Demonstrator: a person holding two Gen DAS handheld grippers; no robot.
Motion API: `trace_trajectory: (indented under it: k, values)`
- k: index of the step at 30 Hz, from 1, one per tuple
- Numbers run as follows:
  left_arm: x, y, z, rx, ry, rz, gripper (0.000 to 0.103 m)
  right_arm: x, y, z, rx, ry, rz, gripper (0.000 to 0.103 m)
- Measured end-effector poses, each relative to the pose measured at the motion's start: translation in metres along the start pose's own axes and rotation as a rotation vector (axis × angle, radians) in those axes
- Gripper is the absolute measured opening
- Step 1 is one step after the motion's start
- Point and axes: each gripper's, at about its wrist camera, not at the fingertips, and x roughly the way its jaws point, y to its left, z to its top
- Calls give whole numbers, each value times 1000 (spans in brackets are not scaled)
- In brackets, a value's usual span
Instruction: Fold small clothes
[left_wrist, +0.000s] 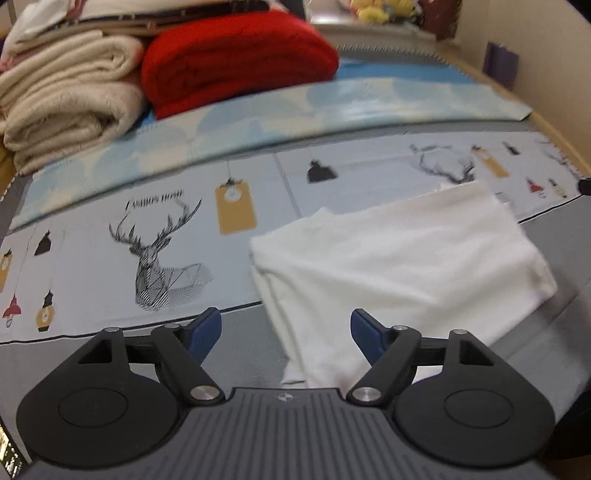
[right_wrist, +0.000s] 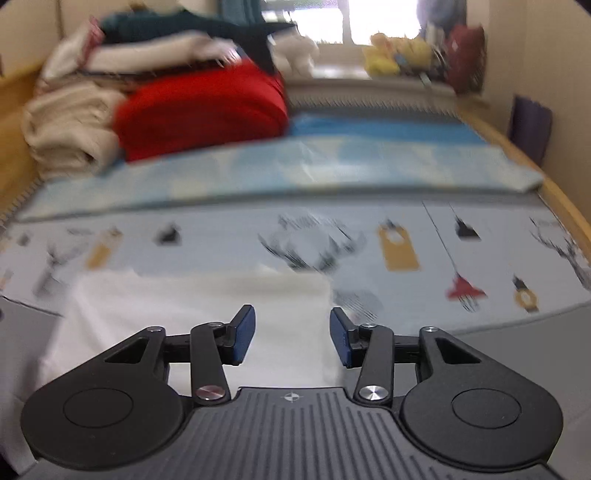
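bedding fills both views: a pale printed sheet (left_wrist: 155, 236) with deer and hanging tags, a blue cloud-patterned cover (left_wrist: 332, 99) across the far side, and at the far left a folded red blanket (left_wrist: 236, 55) beside a stack of cream towels (left_wrist: 66, 96). near the front edge lies the white garment (left_wrist: 399, 266), already folded into a flat rectangle with layered edges showing along its left side. the left gripper (left_wrist: 286, 332) hangs above its near left corner with jaws spread wide and nothing between them; the right gripper (right_wrist: 291, 336) hangs over its near right part, jaws partly apart and likewise empty. this looks like a release after a fold. the next move, i judge, calls for either another fold across the rectangle or setting it aside.
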Motion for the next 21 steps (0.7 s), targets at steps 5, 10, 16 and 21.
trace_trajectory:
  k: [5, 10, 16, 21]
  values:
    - [30, -14, -31, -20, 64, 31, 82, -8, 37, -17, -47, -26, 60, 51]
    - [39, -6, -31, -47, 83, 96, 82, 12, 62, -29, -70, 68, 2, 51]
    - [46, 14, -34, -92, 141, 155, 82, 27, 67, -28, -74, 78, -42, 51]
    - [54, 17, -37, -62, 159, 167, 82, 36, 69, -31, -64, 96, -47, 51]
